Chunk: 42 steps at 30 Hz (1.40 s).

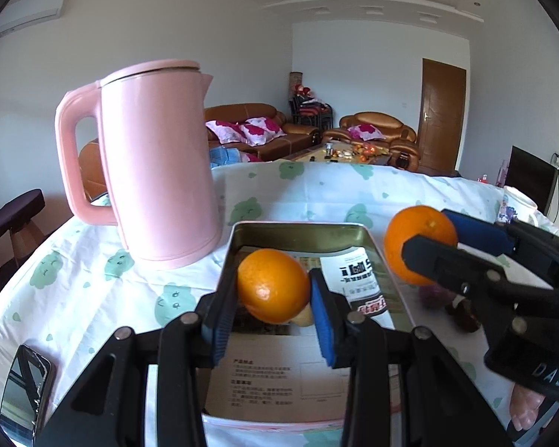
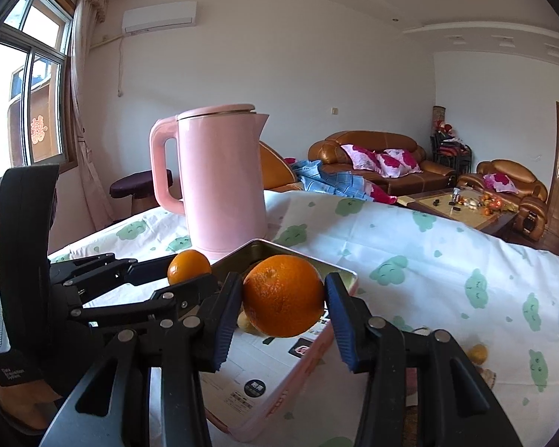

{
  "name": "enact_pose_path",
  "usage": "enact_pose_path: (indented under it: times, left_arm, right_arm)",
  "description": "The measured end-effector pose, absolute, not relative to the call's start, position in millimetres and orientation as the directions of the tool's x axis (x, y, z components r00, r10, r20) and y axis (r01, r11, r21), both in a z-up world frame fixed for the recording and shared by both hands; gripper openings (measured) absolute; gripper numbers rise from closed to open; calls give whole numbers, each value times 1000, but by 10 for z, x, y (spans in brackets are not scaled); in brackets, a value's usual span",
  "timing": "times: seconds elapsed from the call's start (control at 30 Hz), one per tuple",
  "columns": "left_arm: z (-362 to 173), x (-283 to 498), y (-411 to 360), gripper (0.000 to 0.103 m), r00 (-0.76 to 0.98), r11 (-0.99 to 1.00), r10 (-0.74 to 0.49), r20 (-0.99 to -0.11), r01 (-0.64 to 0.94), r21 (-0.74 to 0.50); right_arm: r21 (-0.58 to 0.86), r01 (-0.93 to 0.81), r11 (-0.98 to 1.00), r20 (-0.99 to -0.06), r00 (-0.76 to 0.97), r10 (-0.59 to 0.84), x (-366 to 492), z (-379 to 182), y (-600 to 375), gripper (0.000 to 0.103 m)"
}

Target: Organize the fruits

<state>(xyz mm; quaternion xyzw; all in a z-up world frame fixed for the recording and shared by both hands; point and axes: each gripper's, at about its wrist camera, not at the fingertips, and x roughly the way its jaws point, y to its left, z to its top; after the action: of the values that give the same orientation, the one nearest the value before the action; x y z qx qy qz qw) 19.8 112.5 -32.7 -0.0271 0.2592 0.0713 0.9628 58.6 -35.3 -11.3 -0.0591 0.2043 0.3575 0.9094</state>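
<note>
My left gripper (image 1: 274,290) is shut on an orange (image 1: 272,285) and holds it above the open metal tin (image 1: 298,228). My right gripper (image 2: 284,303) is shut on a second orange (image 2: 283,300), also above the tin (image 2: 348,279). In the left wrist view the right gripper (image 1: 434,229) with its orange (image 1: 415,238) is at the right. In the right wrist view the left gripper (image 2: 190,272) with its orange (image 2: 188,266) is at the left. Printed leaflets (image 1: 357,273) line the tin. A small pale fruit (image 2: 245,322) lies in it.
A tall pink kettle (image 1: 156,164) stands behind the tin's left corner on the cloud-print tablecloth (image 2: 428,253). A phone (image 1: 26,391) lies at the near left. Small dark fruits (image 1: 462,313) and a yellow one (image 2: 477,354) lie right of the tin. A mug (image 1: 518,205) is far right.
</note>
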Motion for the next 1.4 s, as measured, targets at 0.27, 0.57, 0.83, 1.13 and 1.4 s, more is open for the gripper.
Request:
enact_pose_path:
  times: [0.27, 0.57, 0.83, 1.13, 1.4]
  left_arm:
    - [-405, 279, 1199, 39, 839, 988, 126, -529, -157, -13]
    - [-487, 358, 1211, 39, 821, 988, 126, -557, -155, -5]
    - [-507, 411, 1235, 39, 812, 988, 118, -572, -152, -12]
    - [-561, 496, 1247, 39, 790, 991, 91, -607, -135, -27]
    - [-596, 516, 1294, 40, 777, 988, 84, -624, -145, -49]
  right_arm:
    - [45, -679, 733, -437, 647, 625, 656, -211, -243, 48]
    - [53, -679, 732, -466, 631, 620, 708, -332, -195, 48]
    - [50, -685, 727, -487, 619, 616, 735, -391, -144, 48]
    - [62, -688, 723, -511, 600, 616, 783, -437, -125, 48]
    - [73, -705, 706, -534, 570, 625, 812, -467, -86, 48]
